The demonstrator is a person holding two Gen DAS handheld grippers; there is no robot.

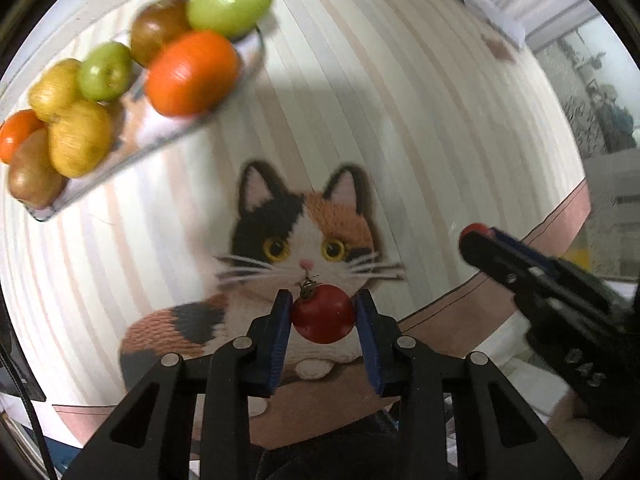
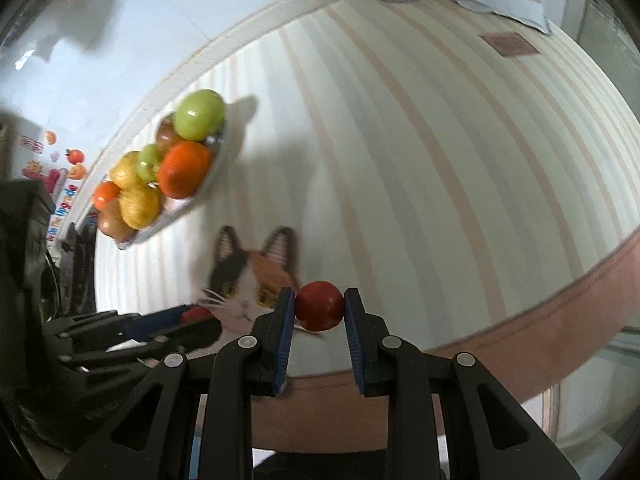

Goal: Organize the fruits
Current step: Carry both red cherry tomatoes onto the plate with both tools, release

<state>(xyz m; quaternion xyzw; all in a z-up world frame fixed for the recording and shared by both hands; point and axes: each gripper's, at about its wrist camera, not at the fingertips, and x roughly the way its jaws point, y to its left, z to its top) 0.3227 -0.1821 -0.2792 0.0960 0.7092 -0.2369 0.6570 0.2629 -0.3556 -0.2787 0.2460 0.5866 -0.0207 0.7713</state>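
Left wrist view: the left gripper (image 1: 323,312) pinches a small red tomato (image 1: 323,314) with its stem up, above a striped cloth (image 1: 400,120) bearing a cat picture (image 1: 304,248). A full tray (image 1: 192,128) of fruit lies well apart, up left. Squeezing harder could split the skin.

Right wrist view: the right gripper (image 2: 319,308) clamps a second tomato (image 2: 319,306) by its sides. The tray (image 2: 180,210) looks crowded; a tomato dropped onto the heap may roll off, or both arms may collide on approach.
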